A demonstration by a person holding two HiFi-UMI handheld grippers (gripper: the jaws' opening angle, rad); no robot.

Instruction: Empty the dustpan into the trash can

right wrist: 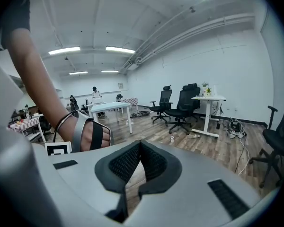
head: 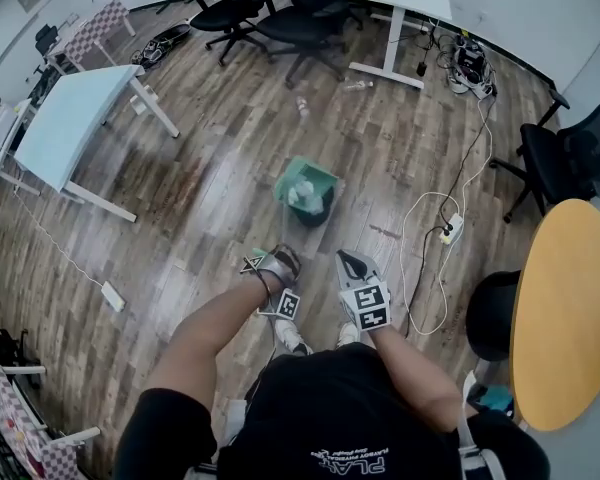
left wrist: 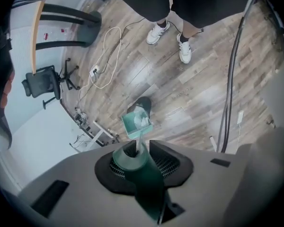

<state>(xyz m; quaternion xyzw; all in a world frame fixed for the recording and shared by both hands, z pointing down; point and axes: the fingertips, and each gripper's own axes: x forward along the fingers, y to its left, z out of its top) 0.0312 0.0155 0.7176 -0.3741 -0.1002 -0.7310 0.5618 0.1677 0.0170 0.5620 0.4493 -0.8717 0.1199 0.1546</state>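
A green long-handled dustpan (head: pixel 302 180) with white scraps in it hangs tilted over a small black trash can (head: pixel 317 209) on the wood floor. My left gripper (head: pixel 270 266) is shut on the top of its green handle (left wrist: pixel 132 159), just in front of my feet. In the left gripper view the dustpan (left wrist: pixel 136 123) sits at the end of the thin shaft, partly covering the trash can (left wrist: pixel 144 105). My left gripper's jaws (left wrist: pixel 142 148) clamp the handle from both sides. My right gripper (head: pixel 352 265) (right wrist: pixel 140 148) is beside the left one, shut and holding nothing.
A white cable with a power strip (head: pixel 448 232) loops over the floor right of the can. A round yellow table (head: pixel 568 308) and a black chair (head: pixel 565 158) stand at the right. White desks (head: pixel 75 118) and office chairs (head: pixel 280 13) lie farther off.
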